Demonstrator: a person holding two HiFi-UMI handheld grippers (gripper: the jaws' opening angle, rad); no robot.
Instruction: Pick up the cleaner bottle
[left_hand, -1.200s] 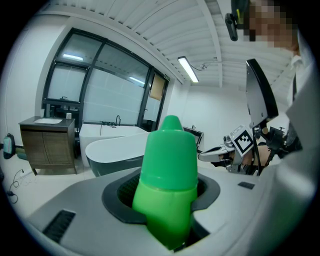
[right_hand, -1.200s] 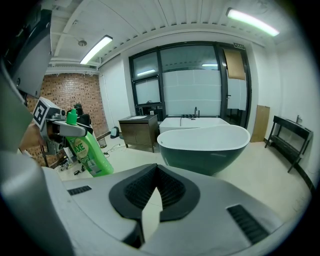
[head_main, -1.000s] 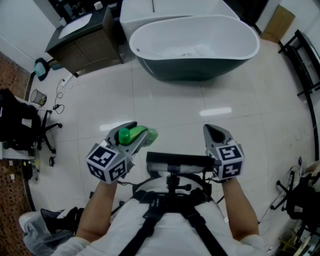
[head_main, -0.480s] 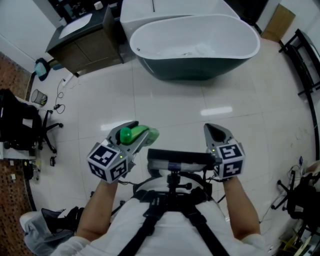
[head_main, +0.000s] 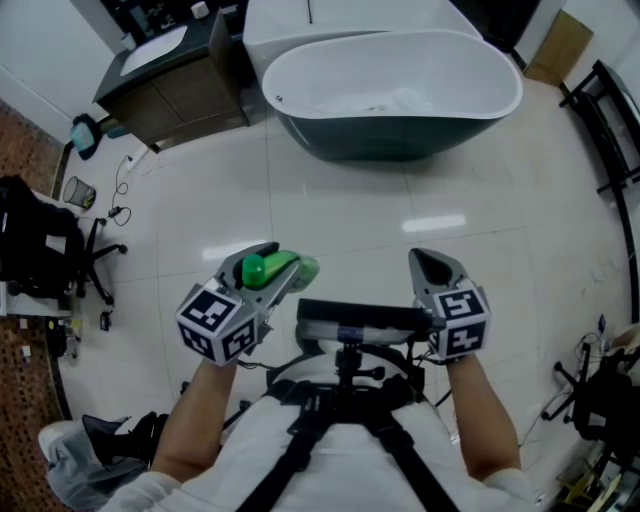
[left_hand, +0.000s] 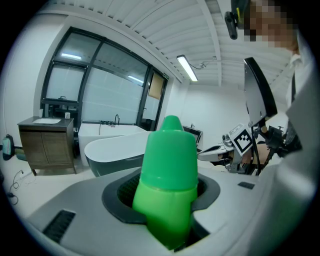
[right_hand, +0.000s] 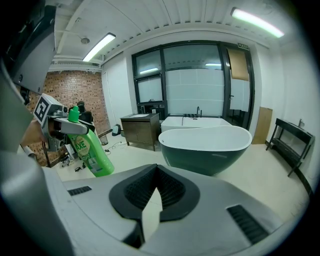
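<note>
**Cleaner bottle gripped in your left tool, off the floor.**
Your left tool is clamped on the neck of the green cleaner bottle. The cap stands up past the jaws, and the body hangs tilted beneath them, clear of the white floor. Your right tool is held beside it, apart from the bottle, with its jaws together and nothing between them. The bathtub stands well apart, ahead of both tools.

Near, the bottle sits in the left tool, with the right tool beside it. Far off, the cabinet stands left of the tub.
</note>
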